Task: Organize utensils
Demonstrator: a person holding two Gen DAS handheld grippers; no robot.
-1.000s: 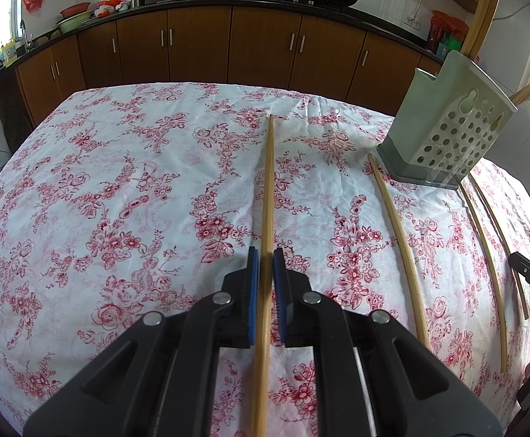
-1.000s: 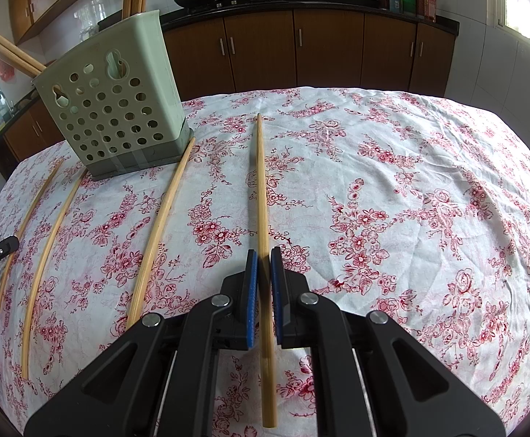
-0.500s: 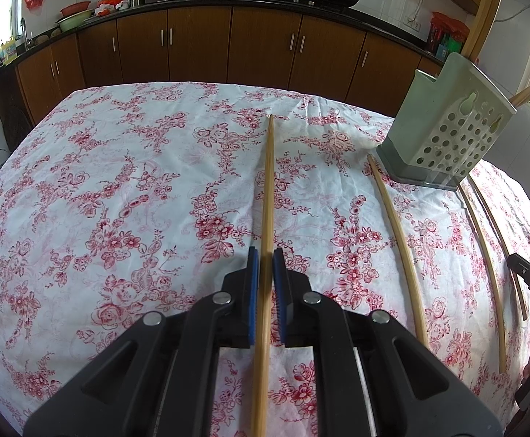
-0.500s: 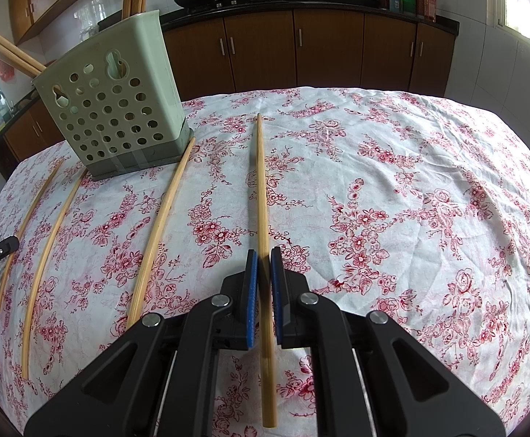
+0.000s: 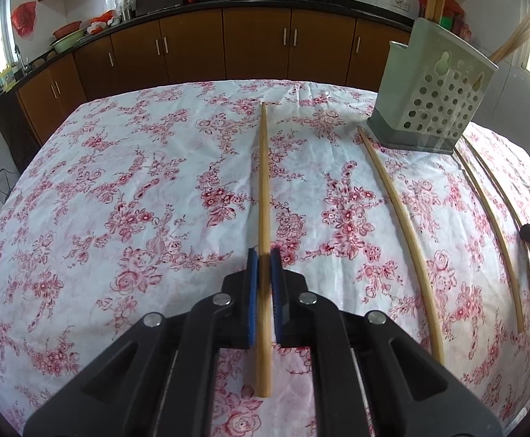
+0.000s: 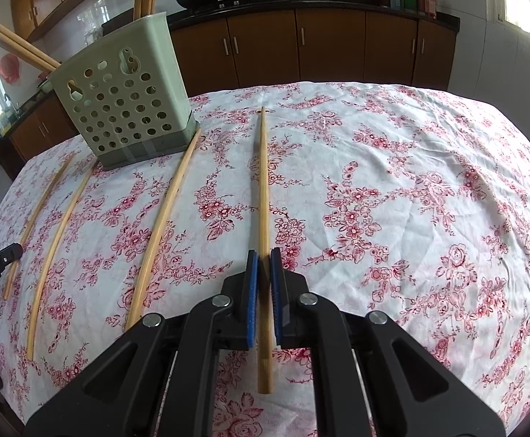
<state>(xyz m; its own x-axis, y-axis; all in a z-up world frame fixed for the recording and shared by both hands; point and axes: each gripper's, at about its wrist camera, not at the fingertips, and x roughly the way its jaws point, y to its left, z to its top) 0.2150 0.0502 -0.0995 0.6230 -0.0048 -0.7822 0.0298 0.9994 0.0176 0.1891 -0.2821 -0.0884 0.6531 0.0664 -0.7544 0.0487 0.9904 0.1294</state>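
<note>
Chopsticks (image 6: 155, 229) beside holder (image 6: 126, 105) (on tablecloth (image 6: 410, 200)).

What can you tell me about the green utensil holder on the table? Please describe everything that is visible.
The utensil holder is a pale green box that looks like plastic, with a darker grey-green base. Its near wall is pierced by rows of round holes and two gourd-shaped openings near the rim. It stands upright on the floral tablecloth. Several wooden chopsticks already stand inside, leaning out over the rim. One loose chopstick on the cloth ends right at its base; whether they touch is unclear.
</note>
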